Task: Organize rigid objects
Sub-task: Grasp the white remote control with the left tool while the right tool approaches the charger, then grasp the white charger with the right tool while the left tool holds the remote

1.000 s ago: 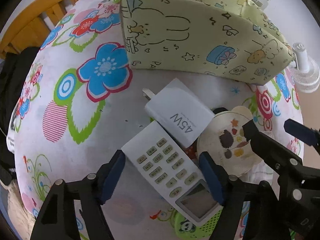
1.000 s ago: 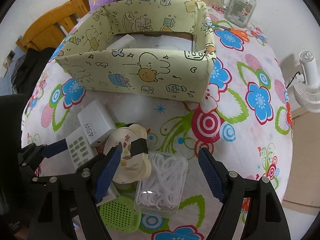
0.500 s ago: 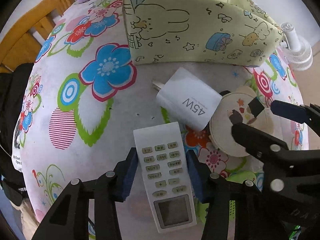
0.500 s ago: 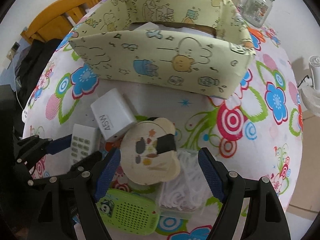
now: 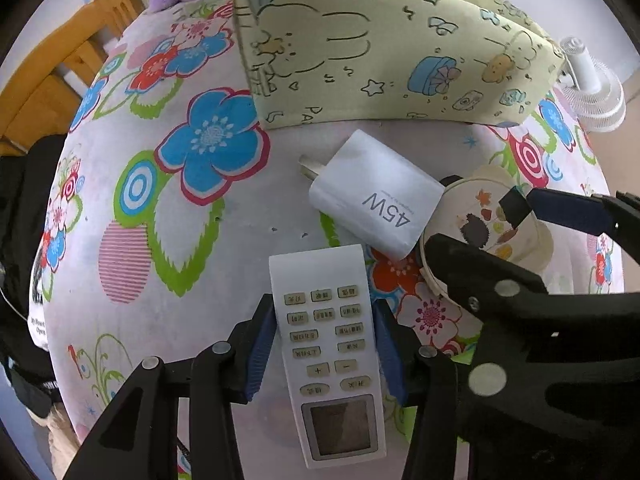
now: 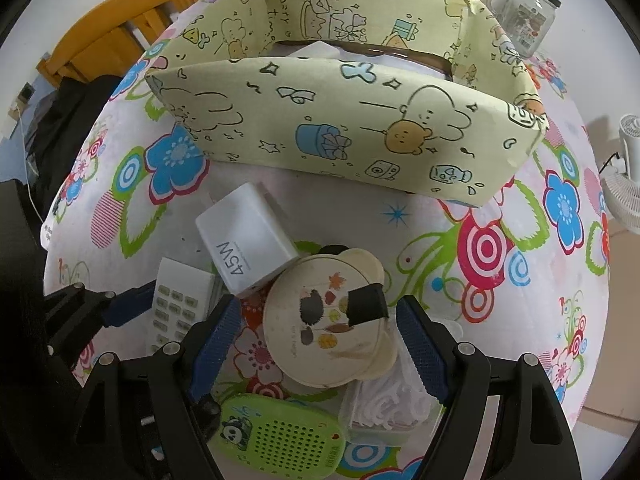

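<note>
L hand-held gripper (image 5: 324, 344): blue pads pressed onto both long sides of the remote (image 5: 326, 344), pinching it around the keypad; remote lies flat on the surface (image 5: 240, 220), screen end toward cam. R hand-held gripper (image 6: 316, 344): spread wide, straddling the round lid (image 6: 324, 324), pads apart from its rim on both sides, nothing held. Charger (image 5: 376, 196) sits just past the remote's far end, touching or near it, and its corner overlaps the lid edge. Green speaker (image 6: 280, 440) and clear box of white bits (image 6: 388, 404) crowd under the lid's near side; lid partly rests on the box. Bin (image 6: 340, 132), soft yellow fabric, stands beyond the pile, open top, something white already inside. Risks (judgement): grip on remote is smooth plastic on narrow sides and sits near mid-length, so a fast lift may let it pivot or slip; far end could drag the charger if raised low. The 2 grippers work v. close, R's left finger is just beside the remote, so collision is likely if both move at once. Lid is tilted on the box; closing on it may squirt it out or tip the box. Bin wall looks floppy, a low carry may snag the near rim. Room: open cloth to L of the remote; surface rounds off on the L and R, fan (image 6: 628, 184) beyond R edge; jar (image 6: 524, 12) behind the bin.
</note>
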The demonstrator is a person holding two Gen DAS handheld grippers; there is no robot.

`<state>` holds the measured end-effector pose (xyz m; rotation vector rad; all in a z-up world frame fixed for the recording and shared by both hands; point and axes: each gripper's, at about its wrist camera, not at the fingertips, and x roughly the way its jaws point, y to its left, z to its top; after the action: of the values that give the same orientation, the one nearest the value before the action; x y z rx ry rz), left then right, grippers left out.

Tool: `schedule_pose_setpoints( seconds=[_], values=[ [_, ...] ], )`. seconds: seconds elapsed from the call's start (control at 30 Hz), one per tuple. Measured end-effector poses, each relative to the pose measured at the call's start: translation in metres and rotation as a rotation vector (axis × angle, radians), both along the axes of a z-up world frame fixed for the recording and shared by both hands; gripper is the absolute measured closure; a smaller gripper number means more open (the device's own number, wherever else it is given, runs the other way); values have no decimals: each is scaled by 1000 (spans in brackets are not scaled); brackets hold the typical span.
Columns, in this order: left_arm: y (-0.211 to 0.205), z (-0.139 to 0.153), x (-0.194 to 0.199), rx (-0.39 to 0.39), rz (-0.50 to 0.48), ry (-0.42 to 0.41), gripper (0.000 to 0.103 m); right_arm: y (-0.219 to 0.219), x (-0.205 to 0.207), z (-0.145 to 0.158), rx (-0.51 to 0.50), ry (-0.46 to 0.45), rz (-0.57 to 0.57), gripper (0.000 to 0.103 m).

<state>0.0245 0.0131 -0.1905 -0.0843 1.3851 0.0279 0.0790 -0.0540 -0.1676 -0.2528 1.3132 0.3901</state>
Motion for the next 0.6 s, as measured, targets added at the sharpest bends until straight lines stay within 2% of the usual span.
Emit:
schedule_pose_setpoints(
  seconds=[0.27,0.4,0.6],
  values=[
    [7,-6,-19,-35,41,8,57,6,7,-4,-2,5,0,21],
    [12,-7,-15,-50,44,18,57,8,11,-6,2,10,2,21],
    [32,-4,-5,-12,59,4,57,17,17,-12,0,20,7,21]
  ],
)
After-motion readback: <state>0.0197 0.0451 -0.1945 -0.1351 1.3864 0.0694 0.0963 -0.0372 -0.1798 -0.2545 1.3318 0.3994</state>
